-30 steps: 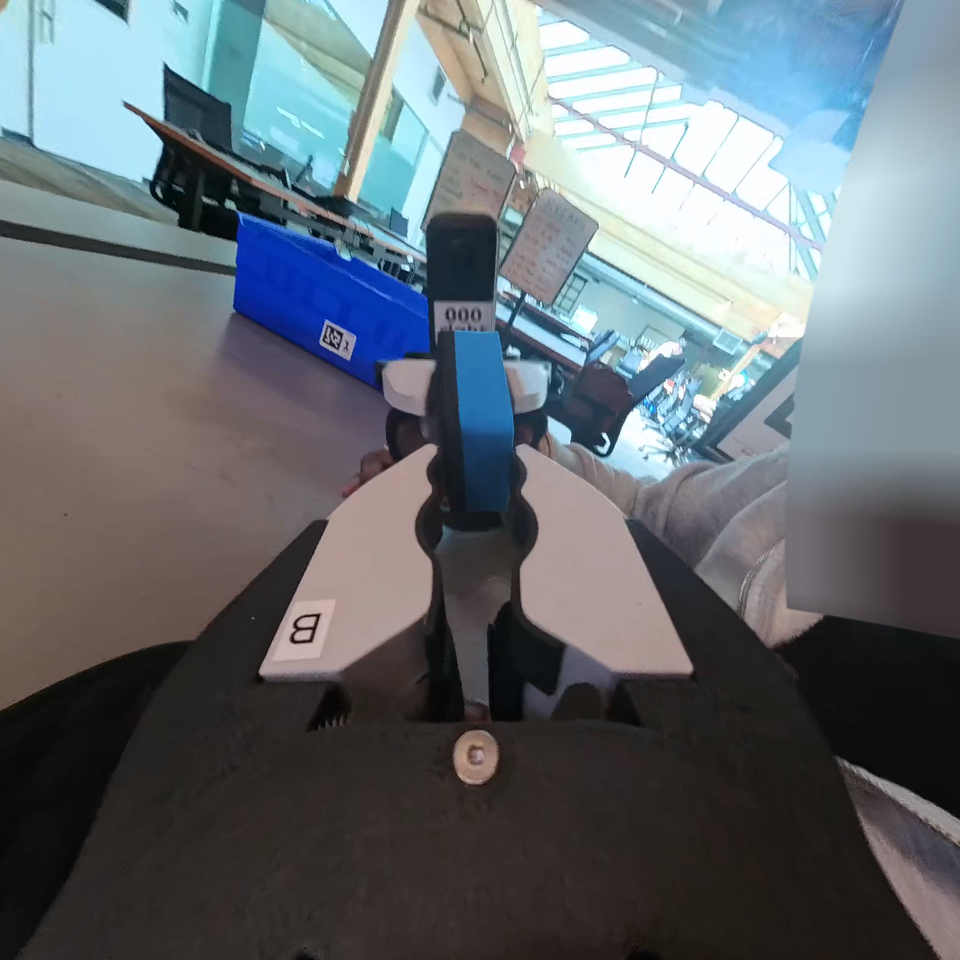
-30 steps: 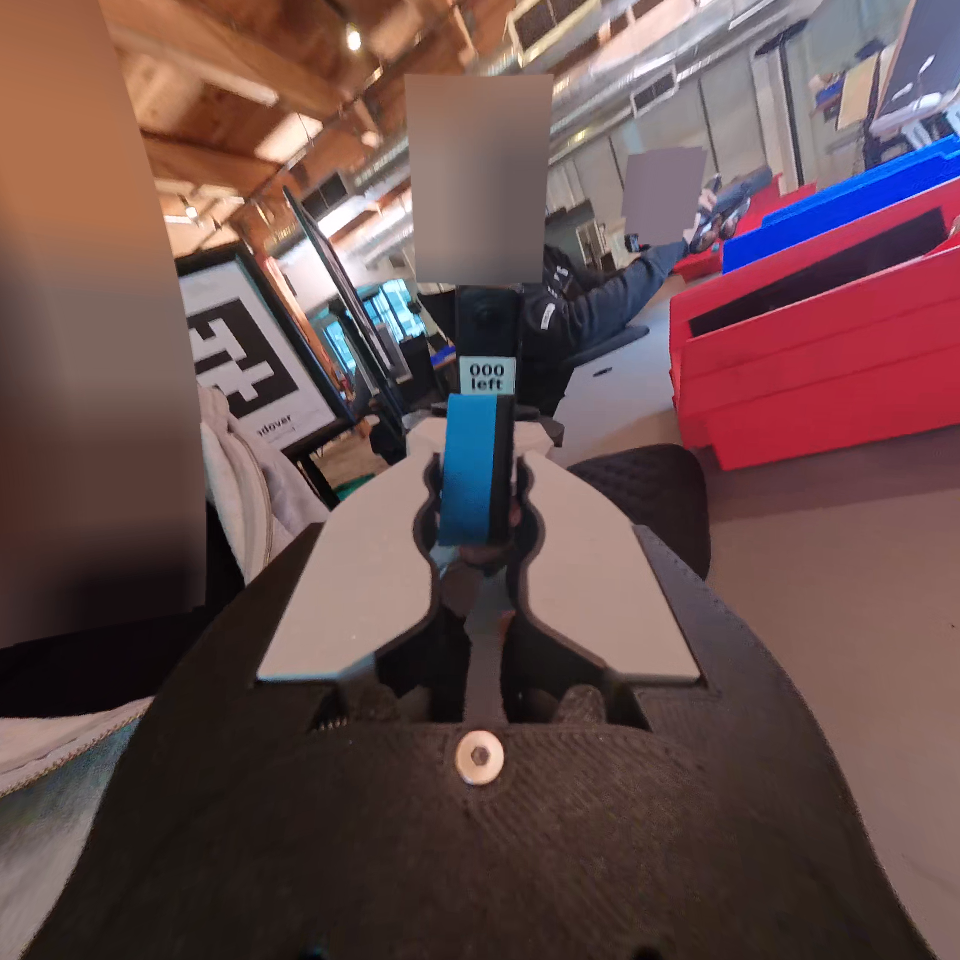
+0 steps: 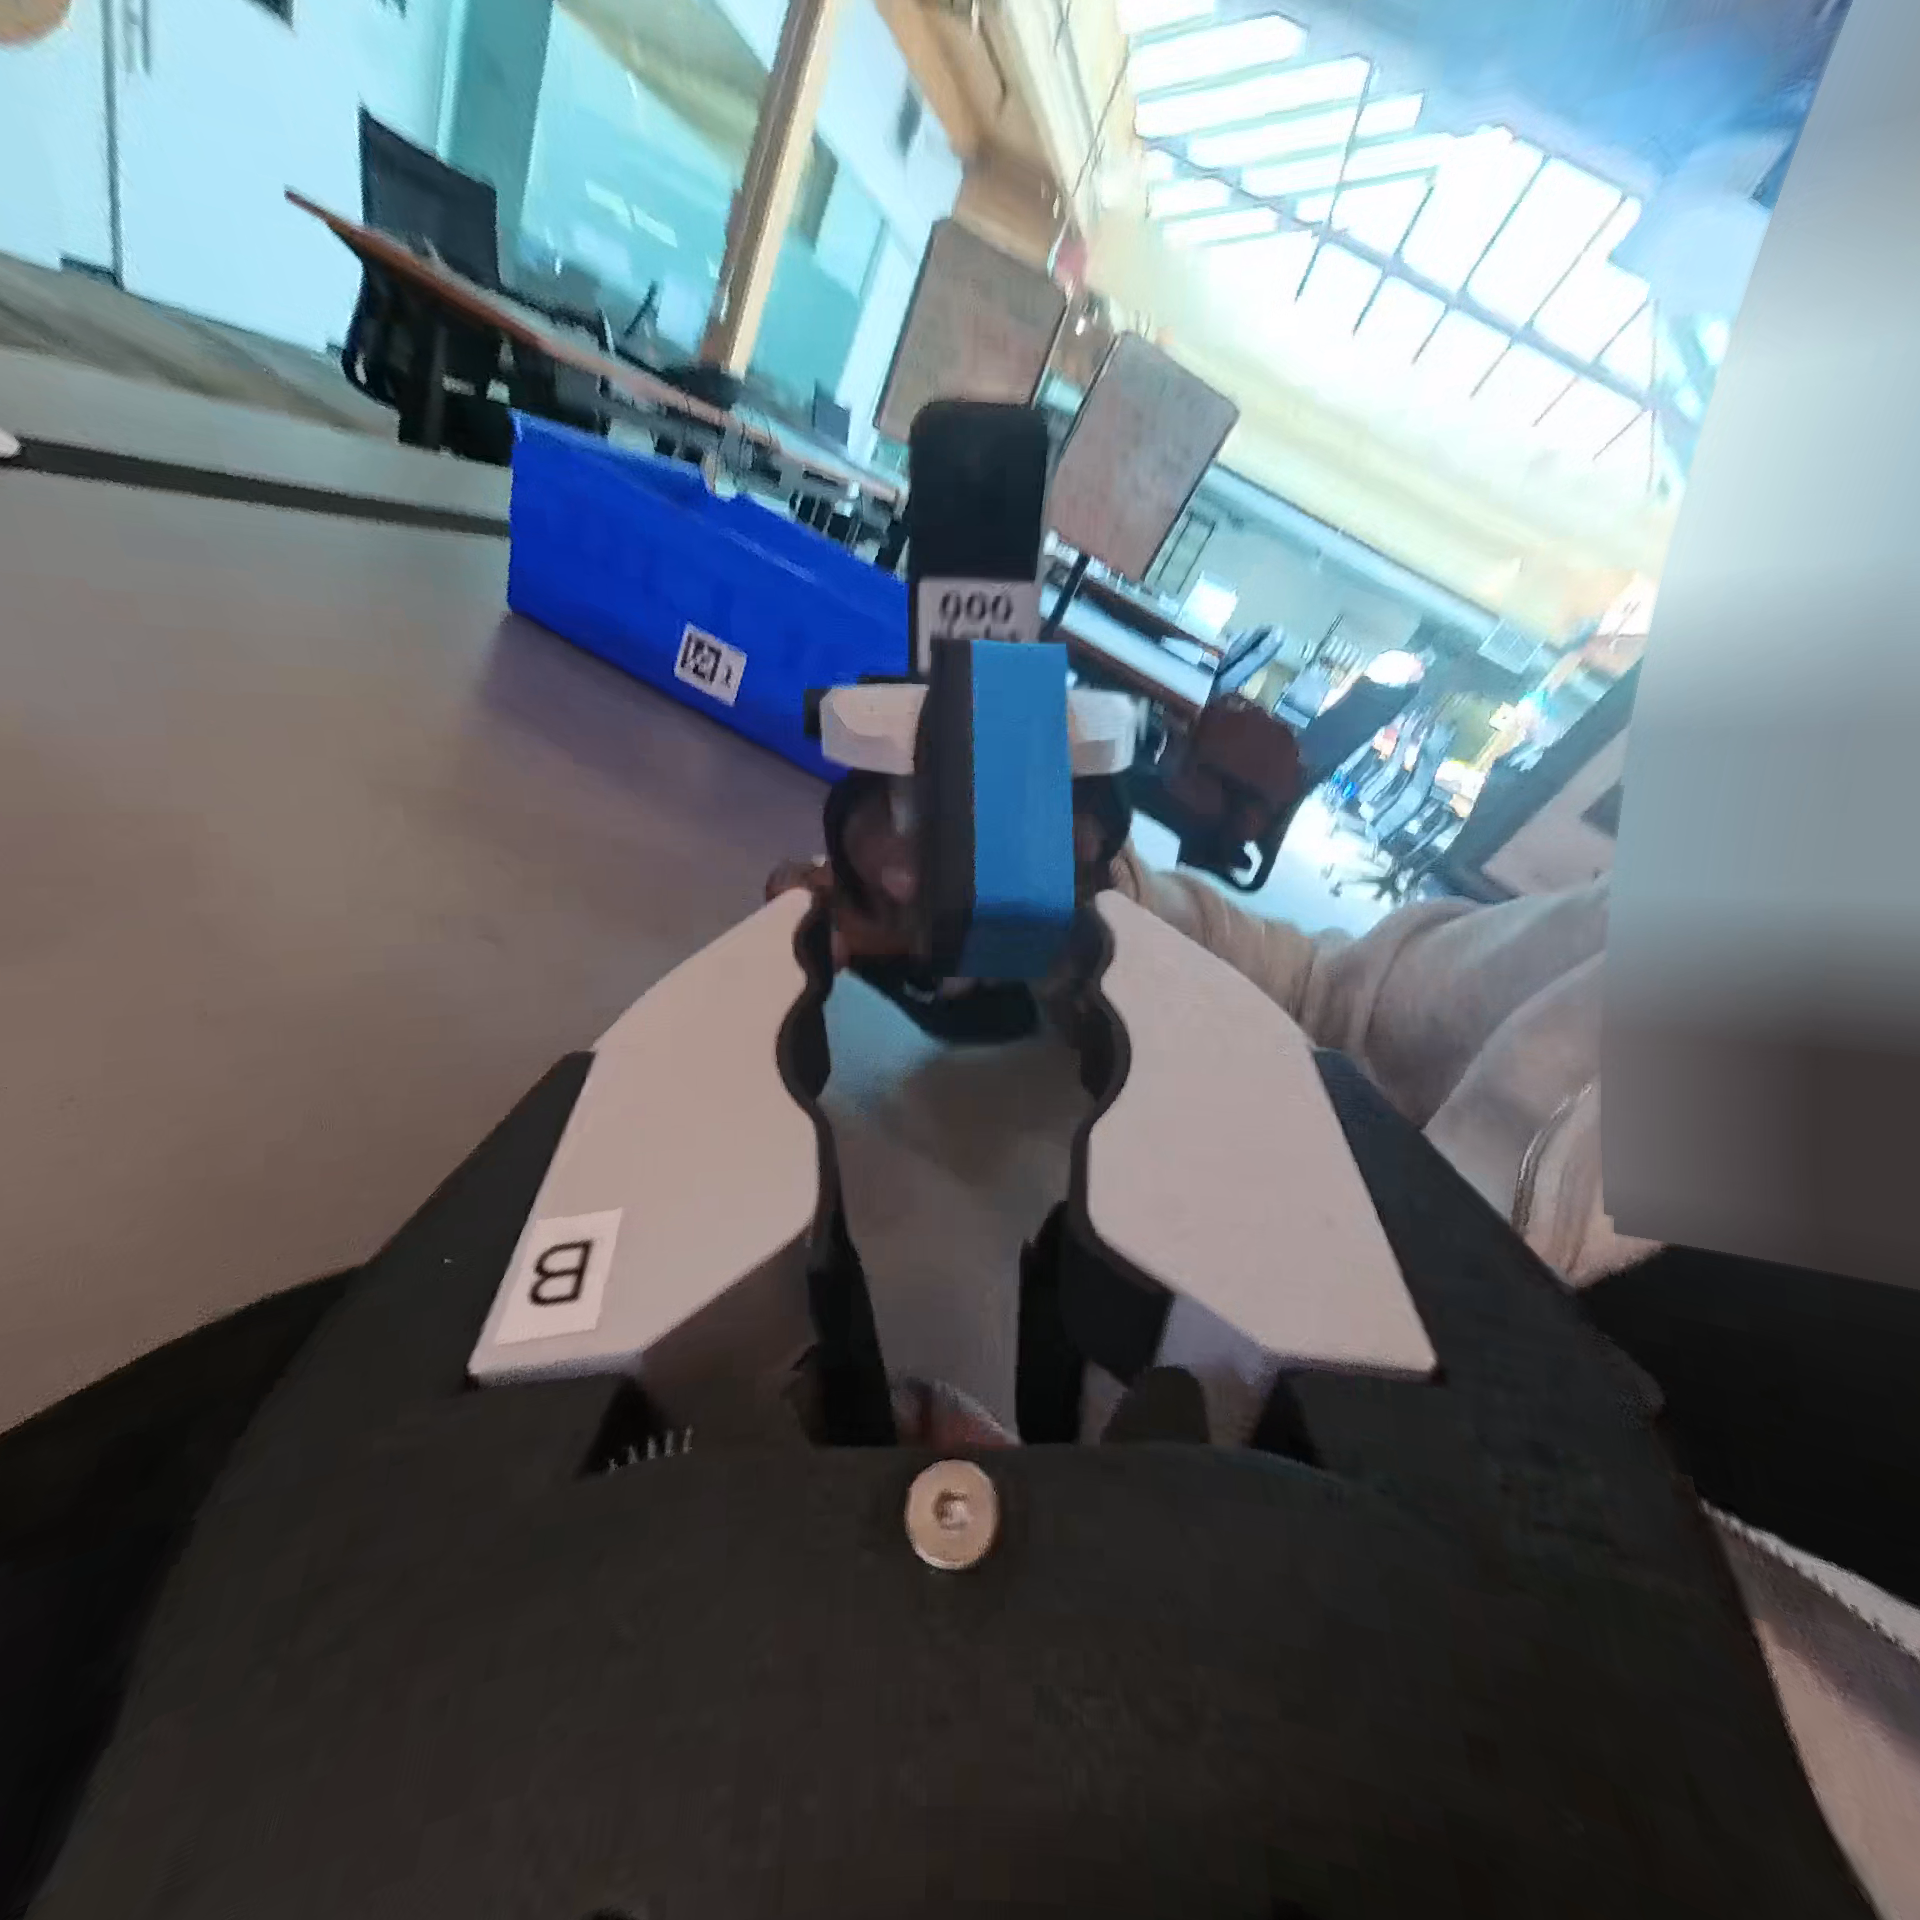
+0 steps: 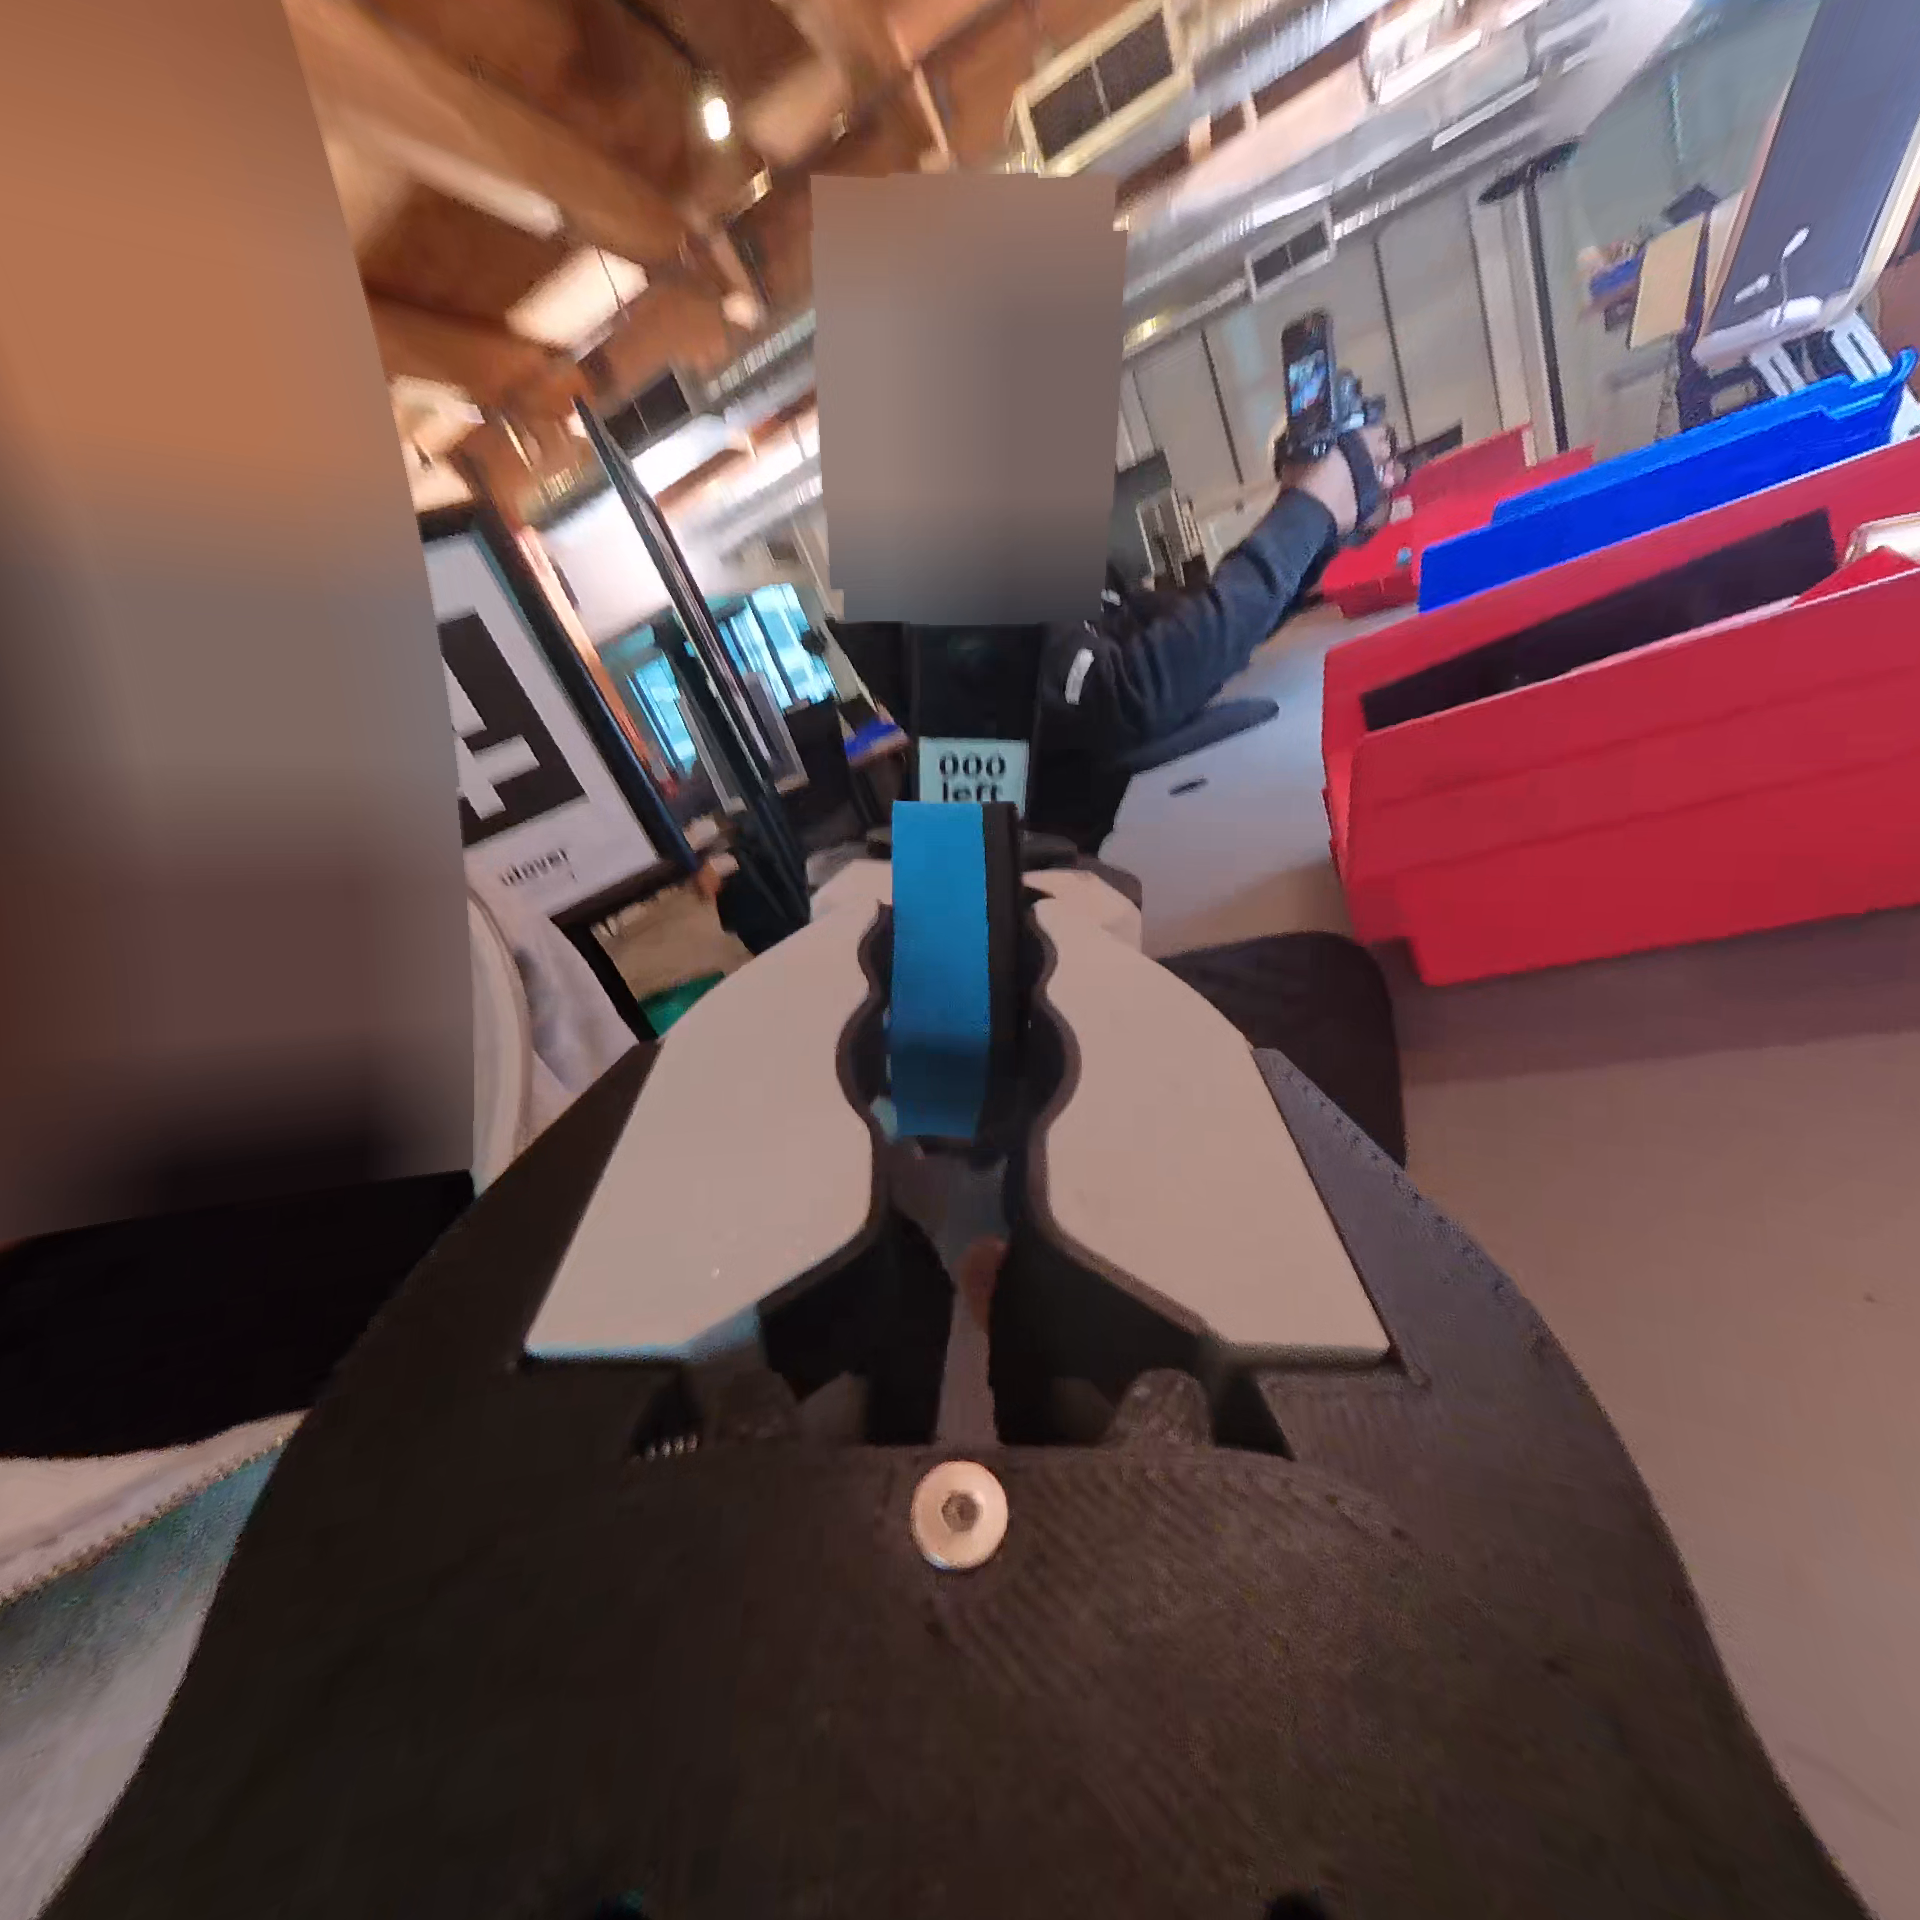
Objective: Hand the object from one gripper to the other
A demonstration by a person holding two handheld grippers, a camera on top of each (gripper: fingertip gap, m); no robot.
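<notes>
Block (image 3: 1013,810), blue on one side and black on the other, upright in the air above grey table (image 3: 260,779). Sits pinched by right gripper (image 3: 971,738), seen from the left wrist view as two white fingers pressed against its flanks from the far side, with a black camera housing and a small white label above them. Reaches down with its lower end between the tips of left gripper (image 3: 951,935), fingers spread wide. Shows a clear gap on the black side; on the blue side lies very close to the finger, contact not certain.

From the right wrist view: same block (image 4: 935,977) end-on between the wavy pads of right gripper (image 4: 956,925), fingers drawn in tight around it, blue side to the left and black side to the right. Beyond it, white fingers of left gripper (image 4: 966,868) face this way, set apart on either side.

Blue bin (image 3: 707,592) with a small square marker rests on the table behind the handover. Grey sleeve (image 3: 1403,987) runs in from the right edge. Red bins (image 4: 1610,810) stand to the right, well apart from the grippers, with another blue bin (image 4: 1662,499) behind them. Farther back, person in dark sleeve (image 4: 1195,644) holds up a dark device. Framed black-and-white marker board (image 4: 520,748) leans at the left.
</notes>
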